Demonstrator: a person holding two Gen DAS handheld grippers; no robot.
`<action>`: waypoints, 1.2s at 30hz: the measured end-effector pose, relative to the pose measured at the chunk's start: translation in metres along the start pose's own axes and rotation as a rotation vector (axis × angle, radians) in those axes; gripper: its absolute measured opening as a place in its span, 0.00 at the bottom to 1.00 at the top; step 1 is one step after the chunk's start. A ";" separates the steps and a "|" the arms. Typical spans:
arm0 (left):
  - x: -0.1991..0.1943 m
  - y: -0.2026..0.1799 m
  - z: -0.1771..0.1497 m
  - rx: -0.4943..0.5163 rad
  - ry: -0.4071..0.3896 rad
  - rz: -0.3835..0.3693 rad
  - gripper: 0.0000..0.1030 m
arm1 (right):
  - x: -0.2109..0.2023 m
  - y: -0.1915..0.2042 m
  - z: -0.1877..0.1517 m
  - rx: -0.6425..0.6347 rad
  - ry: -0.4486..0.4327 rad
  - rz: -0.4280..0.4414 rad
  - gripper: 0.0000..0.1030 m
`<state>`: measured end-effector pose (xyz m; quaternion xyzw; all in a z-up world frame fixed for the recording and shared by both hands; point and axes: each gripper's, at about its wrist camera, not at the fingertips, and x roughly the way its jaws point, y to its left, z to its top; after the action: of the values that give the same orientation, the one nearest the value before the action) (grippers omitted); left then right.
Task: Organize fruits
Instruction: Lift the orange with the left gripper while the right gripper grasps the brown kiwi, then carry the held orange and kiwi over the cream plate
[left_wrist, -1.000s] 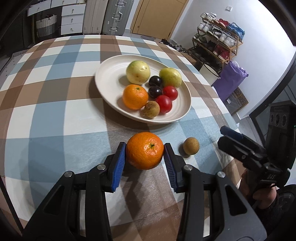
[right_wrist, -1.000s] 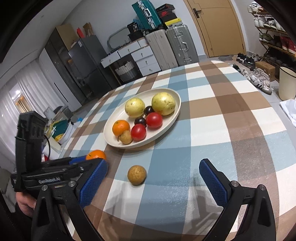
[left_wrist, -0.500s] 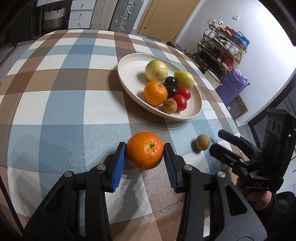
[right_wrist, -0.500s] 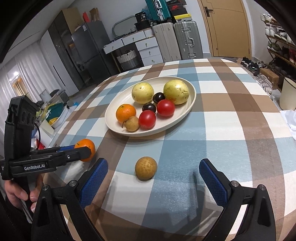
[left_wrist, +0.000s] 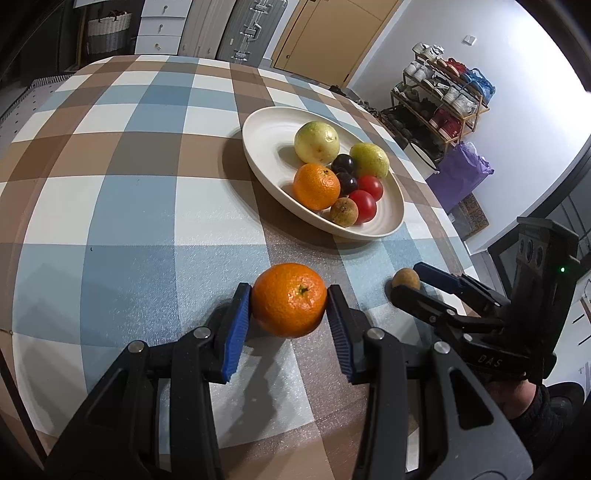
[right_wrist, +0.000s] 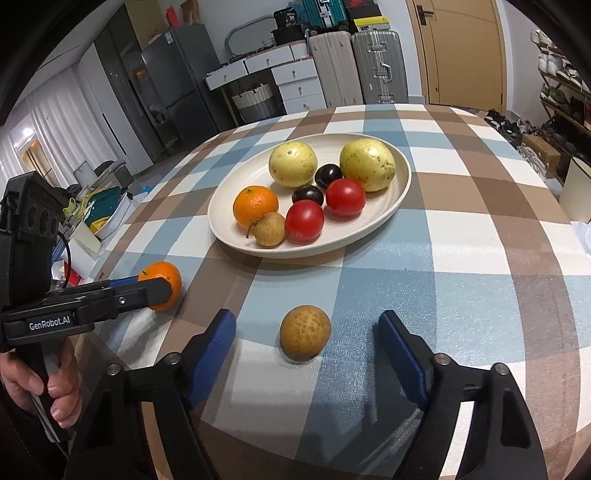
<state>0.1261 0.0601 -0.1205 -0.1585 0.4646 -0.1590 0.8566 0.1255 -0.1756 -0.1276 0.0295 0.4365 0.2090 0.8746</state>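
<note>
My left gripper (left_wrist: 290, 319) is shut on an orange mandarin (left_wrist: 289, 300), held just above the checked tablecloth near the front edge; it also shows in the right wrist view (right_wrist: 162, 284). My right gripper (right_wrist: 306, 354) is open, with its jaws on either side of a small brown round fruit (right_wrist: 305, 332) on the cloth, not touching it. That fruit also shows in the left wrist view (left_wrist: 405, 278). A cream oval plate (left_wrist: 266, 147) beyond holds another mandarin (left_wrist: 316, 186), two yellow-green fruits, two dark plums, two red tomatoes and one small brown fruit.
The round table with the checked cloth (left_wrist: 129, 206) drops off close to both grippers. A shoe rack (left_wrist: 443, 96) and purple bag stand to the right. Suitcases and drawers (right_wrist: 332, 74) stand behind the table.
My right gripper has moved in toward the small brown fruit and narrowed its jaws around it. My left gripper has kept hold of the mandarin and shifted left, away from the plate.
</note>
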 end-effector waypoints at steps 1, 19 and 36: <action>0.000 0.000 0.000 0.001 0.000 -0.001 0.37 | 0.001 0.000 0.000 0.000 0.001 0.000 0.74; -0.006 0.005 0.001 -0.009 -0.017 0.005 0.37 | 0.002 -0.003 0.001 0.035 0.008 0.025 0.27; -0.015 -0.010 0.016 0.013 -0.043 0.002 0.37 | -0.014 -0.001 0.010 0.040 -0.058 0.112 0.27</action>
<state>0.1311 0.0589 -0.0967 -0.1559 0.4453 -0.1577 0.8675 0.1264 -0.1809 -0.1110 0.0773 0.4128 0.2481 0.8730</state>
